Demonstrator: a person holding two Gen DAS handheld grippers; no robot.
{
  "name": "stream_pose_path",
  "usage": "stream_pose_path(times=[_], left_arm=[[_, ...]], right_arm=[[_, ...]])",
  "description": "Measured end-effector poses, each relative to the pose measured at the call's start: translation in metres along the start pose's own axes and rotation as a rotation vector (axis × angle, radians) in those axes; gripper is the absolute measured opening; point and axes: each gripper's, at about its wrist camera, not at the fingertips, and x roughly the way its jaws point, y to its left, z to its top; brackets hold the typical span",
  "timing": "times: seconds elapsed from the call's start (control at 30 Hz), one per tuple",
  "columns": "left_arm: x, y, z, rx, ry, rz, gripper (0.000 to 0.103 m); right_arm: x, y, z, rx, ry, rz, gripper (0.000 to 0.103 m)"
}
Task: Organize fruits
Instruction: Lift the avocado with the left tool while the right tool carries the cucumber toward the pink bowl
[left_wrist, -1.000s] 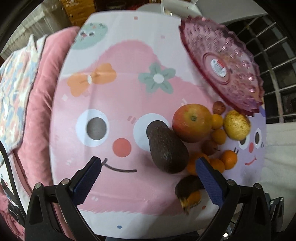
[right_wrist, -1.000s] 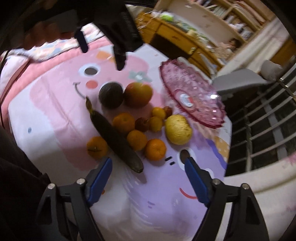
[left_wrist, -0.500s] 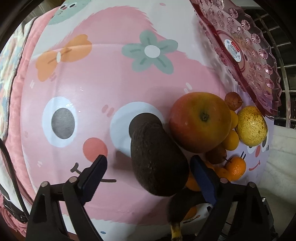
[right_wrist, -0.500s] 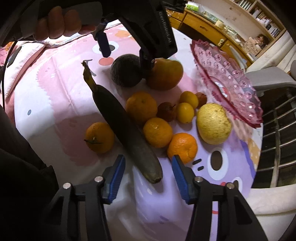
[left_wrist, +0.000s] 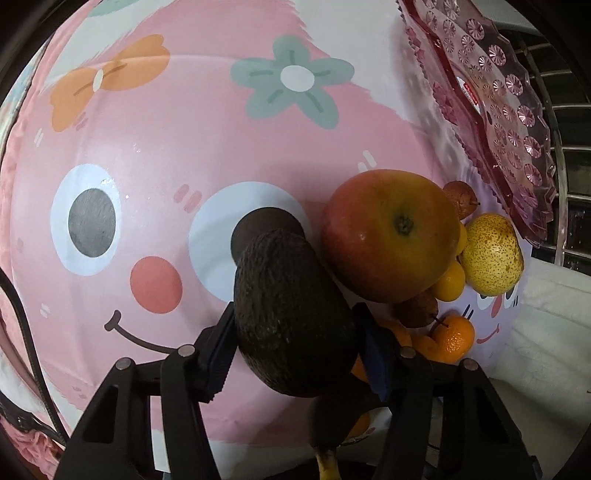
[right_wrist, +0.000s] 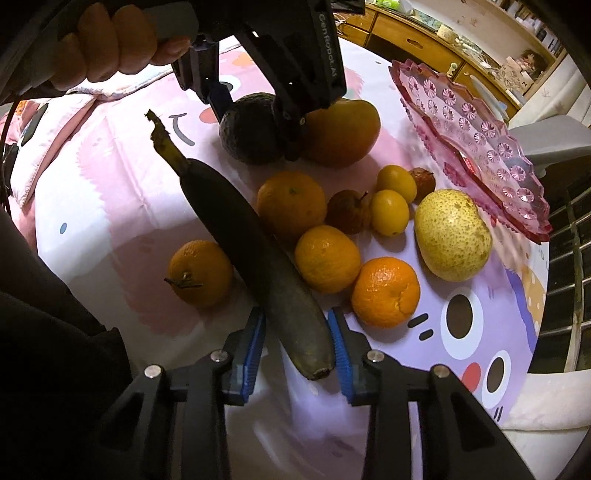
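My left gripper (left_wrist: 295, 347) is shut on a dark avocado (left_wrist: 291, 314) lying on the cartoon tablecloth; it also shows in the right wrist view (right_wrist: 251, 133). A red-orange mango (left_wrist: 391, 236) touches the avocado's right side. My right gripper (right_wrist: 297, 339) has closed around the blunt end of a blackened banana (right_wrist: 251, 243), its blue pads against both sides. Oranges (right_wrist: 327, 258), small yellow citrus (right_wrist: 389, 212), a yellow pear (right_wrist: 452, 234) and small brown fruits (right_wrist: 347, 212) lie clustered between. A pink glass platter (right_wrist: 476, 144) stands tilted at the right, empty.
The pink and lilac cartoon tablecloth (left_wrist: 155, 155) covers a round table. A metal railing (right_wrist: 569, 258) runs past the table's right edge. Wooden cabinets (right_wrist: 424, 37) stand behind. A pink cushion (left_wrist: 7, 206) lies at the left.
Both grippers moved forward and down and closed: the left onto the avocado, the right around the banana's end. The fruits have not shifted.
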Motion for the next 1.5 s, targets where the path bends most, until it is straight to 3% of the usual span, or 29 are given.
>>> stream_pose_path(times=[0.33, 0.53, 0.9, 1.2, 1.5], left_arm=[[-0.019, 0.014, -0.021, -0.03, -0.029, 0.015, 0.058], [-0.045, 0.011, -0.031, -0.014, -0.088, -0.004, 0.058], [-0.107, 0.027, -0.047, 0.035, -0.189, -0.034, 0.058], [-0.128, 0.05, -0.06, 0.049, -0.217, -0.039, 0.058], [-0.154, 0.046, -0.058, 0.088, -0.264, -0.053, 0.058]], right_arm=[[-0.012, 0.007, 0.0, 0.019, -0.001, 0.008, 0.026], [-0.032, 0.001, 0.003, 0.142, -0.035, 0.065, 0.025], [-0.064, -0.004, 0.011, 0.346, -0.142, 0.09, 0.023], [-0.067, -0.013, 0.014, 0.487, -0.188, 0.104, 0.023], [-0.088, -0.022, 0.031, 0.508, -0.228, 0.097, 0.022]])
